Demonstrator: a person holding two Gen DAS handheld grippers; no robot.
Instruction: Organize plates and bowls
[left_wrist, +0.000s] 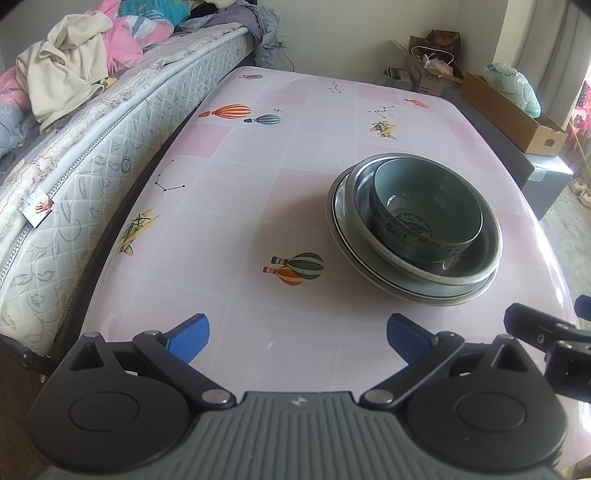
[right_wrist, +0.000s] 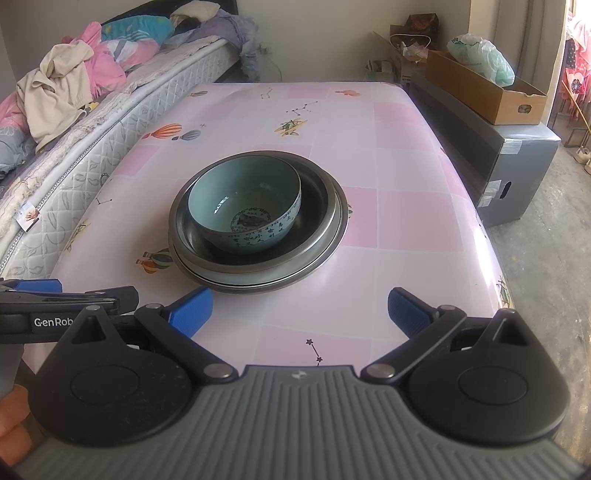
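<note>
A teal ceramic bowl (left_wrist: 424, 214) (right_wrist: 245, 206) sits inside a wider metal bowl (left_wrist: 476, 266) (right_wrist: 321, 210), which rests on a metal plate (left_wrist: 343, 229) (right_wrist: 258, 286), all stacked on the pink table (left_wrist: 258, 184) (right_wrist: 406, 184). My left gripper (left_wrist: 297, 338) is open and empty, to the near left of the stack. My right gripper (right_wrist: 300, 308) is open and empty, just in front of the stack. The right gripper's fingers also show at the right edge of the left wrist view (left_wrist: 535, 325), and the left gripper shows at the left edge of the right wrist view (right_wrist: 55, 299).
A bed (left_wrist: 92, 155) (right_wrist: 74, 122) with piled clothes runs along the table's left side. A grey box (right_wrist: 509, 162) carrying a cardboard box (left_wrist: 517, 118) (right_wrist: 487, 88) stands at the right. The table edge falls off to the right.
</note>
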